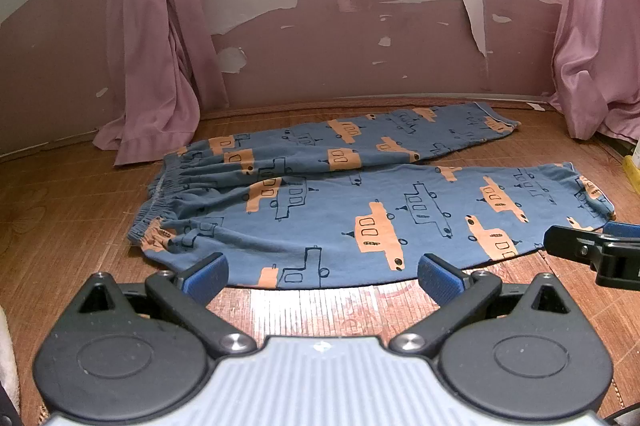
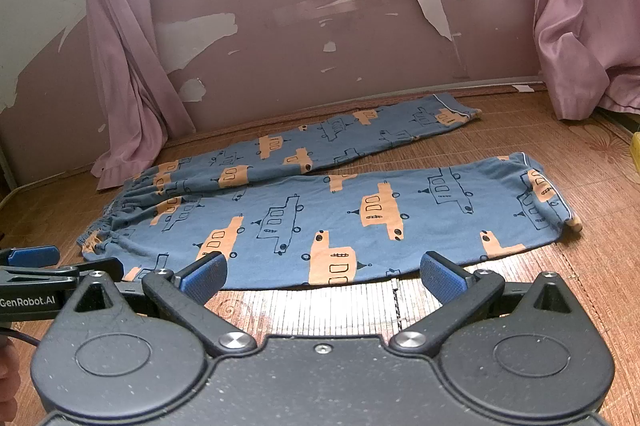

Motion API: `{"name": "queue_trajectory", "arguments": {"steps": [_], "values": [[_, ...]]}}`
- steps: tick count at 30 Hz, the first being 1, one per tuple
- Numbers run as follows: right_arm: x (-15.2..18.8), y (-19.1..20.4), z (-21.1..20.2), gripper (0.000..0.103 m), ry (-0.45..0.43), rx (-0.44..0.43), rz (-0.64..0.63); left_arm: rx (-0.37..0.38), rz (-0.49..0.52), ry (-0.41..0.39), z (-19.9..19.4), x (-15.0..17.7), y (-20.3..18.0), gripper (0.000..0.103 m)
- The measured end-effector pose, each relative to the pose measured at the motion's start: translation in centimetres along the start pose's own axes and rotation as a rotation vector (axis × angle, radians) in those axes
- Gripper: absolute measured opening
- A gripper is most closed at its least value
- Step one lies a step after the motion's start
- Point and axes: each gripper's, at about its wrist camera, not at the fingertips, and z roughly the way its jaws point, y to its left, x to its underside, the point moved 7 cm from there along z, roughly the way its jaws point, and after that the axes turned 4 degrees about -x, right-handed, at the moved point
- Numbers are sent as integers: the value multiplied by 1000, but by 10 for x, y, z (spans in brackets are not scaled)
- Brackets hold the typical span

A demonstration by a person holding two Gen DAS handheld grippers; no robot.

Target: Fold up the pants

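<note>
Only in the right wrist view, pants (image 2: 320,210) show both cuffs; both claws gape empty.

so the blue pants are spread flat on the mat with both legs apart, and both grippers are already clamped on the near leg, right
Not quite. The pants do lie flat on the mat with legs apart, but neither gripper is clamped. Both wrist views show the left gripper and right gripper open, just short of the near leg's edge.
</note>
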Motion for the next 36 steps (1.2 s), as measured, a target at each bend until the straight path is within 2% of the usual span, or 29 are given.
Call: {"name": "queue_trajectory", "arguments": {"steps": [13, 18, 21, 25, 28, 30, 33, 36], "values": [[1, -1, 1, 103, 4, -2, 7, -1, 3, 6, 1, 2, 1, 103], [-1, -4, 2, 103, 19, -8, 31, 10, 6, 43, 7, 4, 1, 103], [-6, -10, 8, 103, 56, -34, 50, 12, 16, 82, 16, -6, 1, 103], [-36, -11, 18, 103, 66, -72, -82, -5, 75, 143, 37, -48, 10, 103], [-72, -13, 36, 103, 59, -116, -237, -49, 180, 104, 53, -96, 22, 103], [-99, -18, 57, 102, 74, -148, -303, -68, 239, 77, 68, -126, 31, 103], [-131, -23, 98, 103, 86, -234, -390, -81, 270, 86, 106, -157, 43, 103], [-148, -28, 157, 102, 174, -273, -513, -74, 276, 95, 153, -174, 58, 103]]}}
